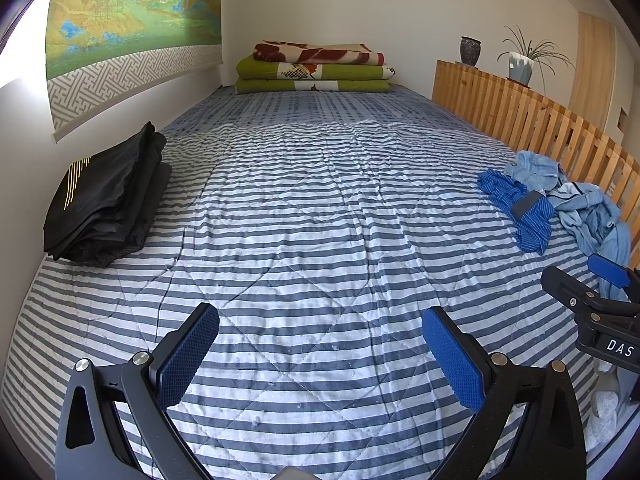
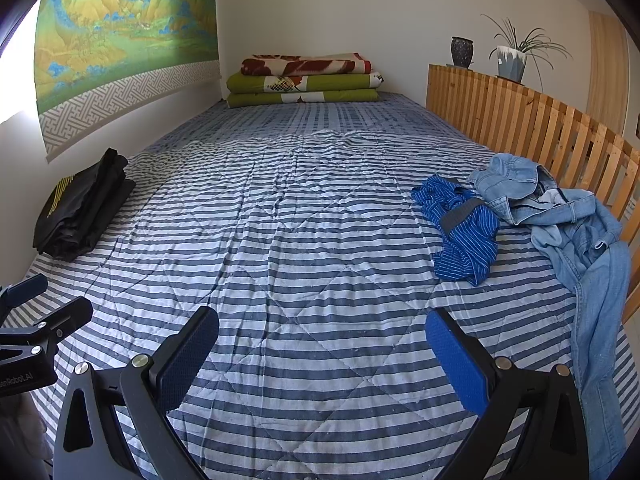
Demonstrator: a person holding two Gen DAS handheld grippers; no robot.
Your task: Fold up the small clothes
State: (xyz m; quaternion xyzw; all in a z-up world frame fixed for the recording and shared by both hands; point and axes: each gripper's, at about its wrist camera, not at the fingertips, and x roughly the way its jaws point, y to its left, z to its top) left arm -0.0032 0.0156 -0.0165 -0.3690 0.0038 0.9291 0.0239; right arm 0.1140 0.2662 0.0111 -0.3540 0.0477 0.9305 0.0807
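Note:
A crumpled blue striped garment (image 2: 464,228) lies on the right of the striped bed, also seen in the left wrist view (image 1: 520,208). Crumpled light denim clothes (image 2: 568,220) sit beside it against the wooden rail, and their heap (image 1: 580,200) shows in the left wrist view too. A folded black stack of clothes (image 1: 108,200) rests at the left by the wall, the same stack (image 2: 80,212) appearing in the right wrist view. My left gripper (image 1: 320,356) hovers open over the quilt, holding nothing. My right gripper (image 2: 322,358) is likewise open and empty, low over the bed's near end.
The striped quilt (image 1: 312,216) covers the bed. Folded blankets (image 1: 316,68) are stacked at the far end. A wooden slat rail (image 2: 540,124) runs along the right side, with a dark vase (image 2: 462,51) and a potted plant (image 2: 512,60) on top. A landscape hanging (image 1: 132,16) covers the left wall.

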